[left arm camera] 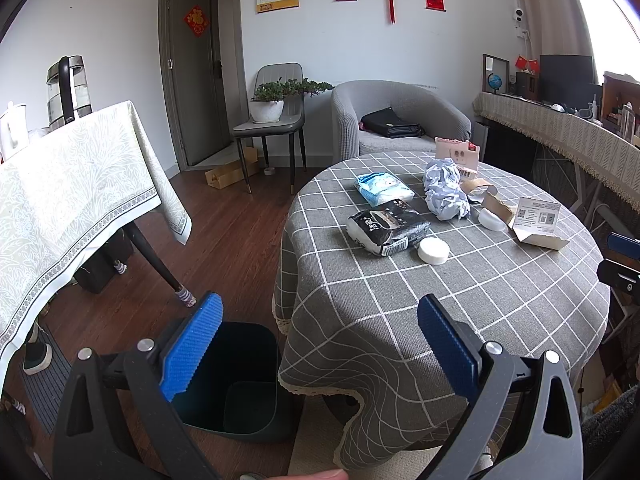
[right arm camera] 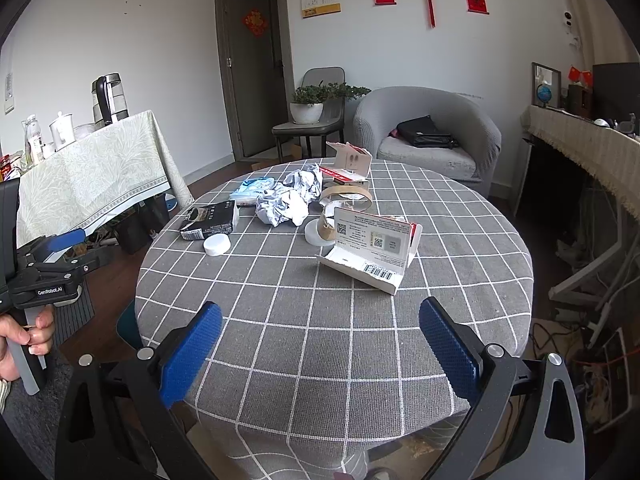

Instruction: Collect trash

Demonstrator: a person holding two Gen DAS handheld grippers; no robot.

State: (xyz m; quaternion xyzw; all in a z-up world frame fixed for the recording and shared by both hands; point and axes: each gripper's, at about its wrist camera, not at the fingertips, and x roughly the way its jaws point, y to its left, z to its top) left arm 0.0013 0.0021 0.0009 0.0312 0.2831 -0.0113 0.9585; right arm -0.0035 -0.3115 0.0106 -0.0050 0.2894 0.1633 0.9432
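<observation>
Trash lies on a round table with a grey checked cloth (left arm camera: 460, 300) (right arm camera: 320, 340): crumpled pale paper (left arm camera: 446, 190) (right arm camera: 290, 198), a black wrapper (left arm camera: 386, 228) (right arm camera: 208, 220), a light blue tissue pack (left arm camera: 384, 188) (right arm camera: 252, 190), a white lid (left arm camera: 433, 251) (right arm camera: 217, 245), an opened white carton (left arm camera: 538, 222) (right arm camera: 372, 250), cardboard scraps (left arm camera: 494, 202) and a pink carton (left arm camera: 458, 156) (right arm camera: 348, 162). A dark bin (left arm camera: 244, 384) stands on the floor left of the table. My left gripper (left arm camera: 320, 344) is open and empty above the bin and table edge. My right gripper (right arm camera: 320, 344) is open and empty over the table's near edge.
A second table with a pale cloth (left arm camera: 72, 188) (right arm camera: 96, 176) holding a kettle (left arm camera: 66, 92) stands at the left. A grey armchair (left arm camera: 400, 120) with a black bag and a chair (left arm camera: 276, 120) with a plant stand behind. A covered shelf (left arm camera: 560, 132) runs along the right.
</observation>
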